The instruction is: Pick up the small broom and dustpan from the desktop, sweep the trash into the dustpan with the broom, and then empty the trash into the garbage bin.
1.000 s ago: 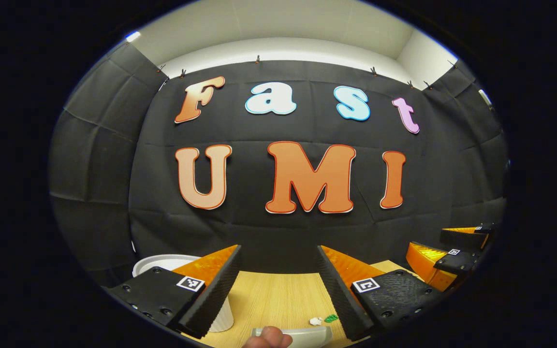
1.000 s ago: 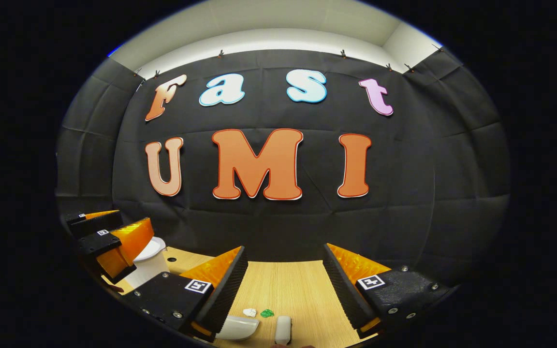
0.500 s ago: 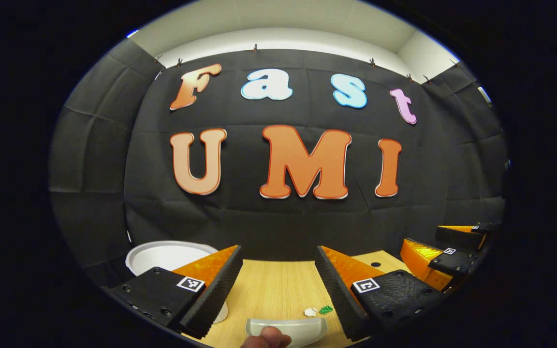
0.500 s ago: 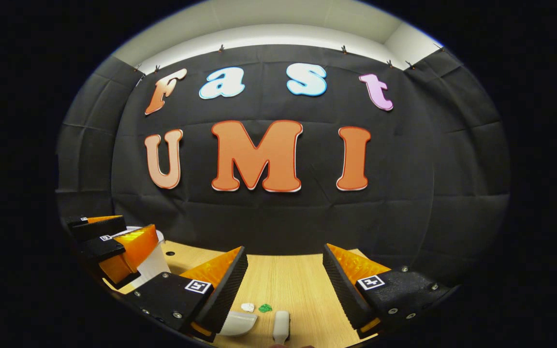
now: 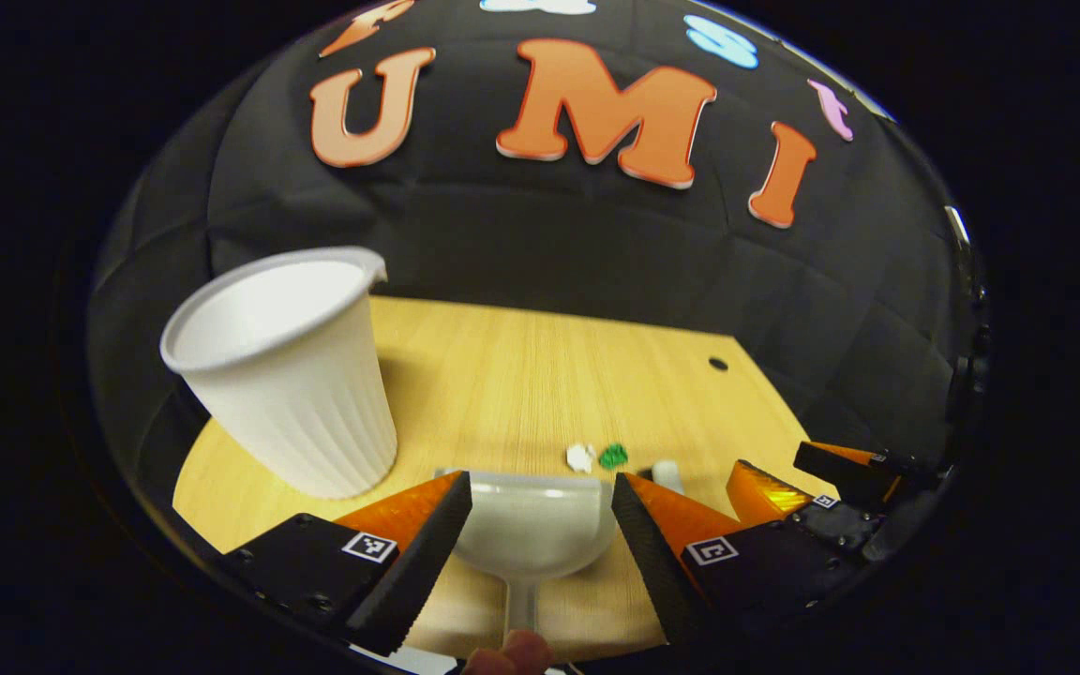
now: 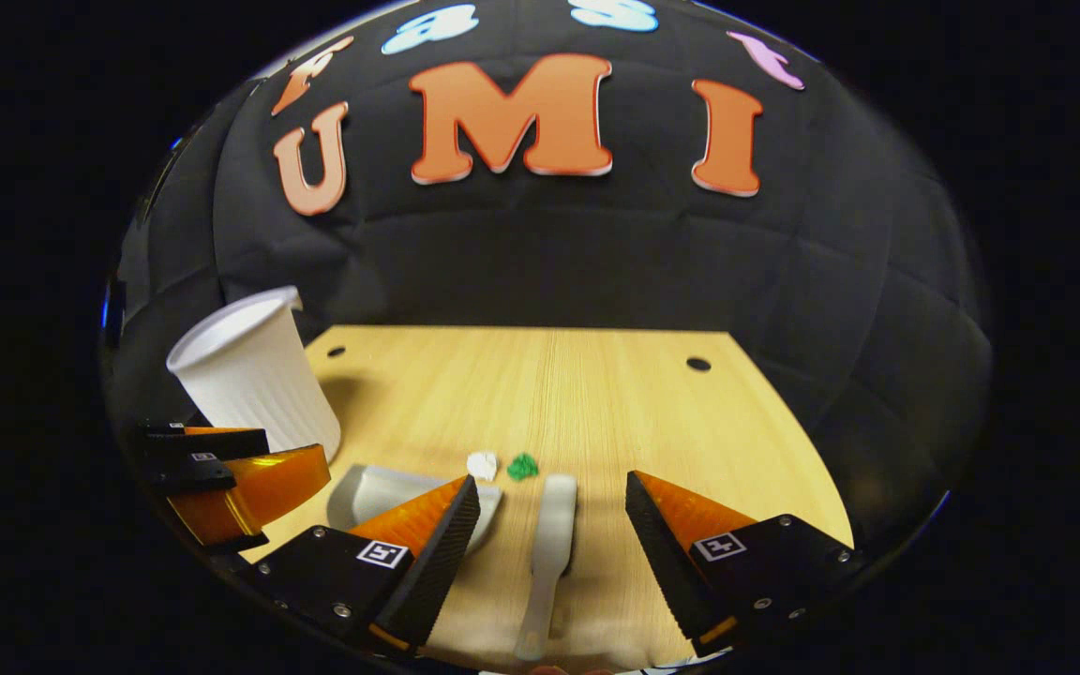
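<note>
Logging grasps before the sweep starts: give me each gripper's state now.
Left gripper: open, empty, fingers either side of the dustpan.
Right gripper: open, empty, the broom lying between its fingers.

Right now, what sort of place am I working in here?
It looks like a staged recording booth, not a real home: a black cloth wall wraps closely round a small wooden table. On it stand only task props: a white cup-shaped garbage bin, a dustpan, a small broom and two scraps of trash.

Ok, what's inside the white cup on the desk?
The cup stands upright with its mouth tilted toward the left gripper view; the inner wall in sight is bare white. Its bottom is hidden behind the near rim, so trash down there can't be ruled out.
</note>
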A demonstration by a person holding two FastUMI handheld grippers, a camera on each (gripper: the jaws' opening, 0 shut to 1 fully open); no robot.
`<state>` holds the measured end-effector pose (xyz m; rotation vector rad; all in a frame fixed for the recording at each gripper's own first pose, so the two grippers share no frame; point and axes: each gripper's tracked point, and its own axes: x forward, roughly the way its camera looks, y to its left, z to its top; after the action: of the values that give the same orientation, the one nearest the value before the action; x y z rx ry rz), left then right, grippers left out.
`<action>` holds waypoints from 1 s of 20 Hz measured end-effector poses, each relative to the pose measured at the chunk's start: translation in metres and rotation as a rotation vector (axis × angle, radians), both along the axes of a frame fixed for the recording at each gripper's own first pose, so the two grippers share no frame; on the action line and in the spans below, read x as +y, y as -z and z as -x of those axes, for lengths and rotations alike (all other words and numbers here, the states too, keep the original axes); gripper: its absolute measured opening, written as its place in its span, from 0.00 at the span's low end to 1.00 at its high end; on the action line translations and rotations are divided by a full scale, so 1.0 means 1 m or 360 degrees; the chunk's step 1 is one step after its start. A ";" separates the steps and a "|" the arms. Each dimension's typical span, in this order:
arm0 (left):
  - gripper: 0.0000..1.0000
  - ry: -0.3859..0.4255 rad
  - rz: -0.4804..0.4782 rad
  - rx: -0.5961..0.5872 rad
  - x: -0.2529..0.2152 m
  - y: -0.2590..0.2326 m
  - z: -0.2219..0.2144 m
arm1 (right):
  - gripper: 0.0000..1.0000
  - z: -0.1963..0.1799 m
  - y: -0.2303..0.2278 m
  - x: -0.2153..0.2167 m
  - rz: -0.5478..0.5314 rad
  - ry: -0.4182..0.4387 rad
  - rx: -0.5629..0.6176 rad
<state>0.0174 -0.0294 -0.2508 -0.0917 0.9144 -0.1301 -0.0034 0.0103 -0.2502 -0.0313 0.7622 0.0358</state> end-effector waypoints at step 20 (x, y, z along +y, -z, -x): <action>0.97 0.0198 -0.0048 0.1226 0.025 0.008 0.010 | 0.95 0.017 0.138 0.017 0.0073 -0.0015 0.0907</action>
<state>0.0070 -0.0039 -0.2584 -0.0556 1.6919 -0.2015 -0.0202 0.0275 -0.3886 -0.0699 1.3328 0.0366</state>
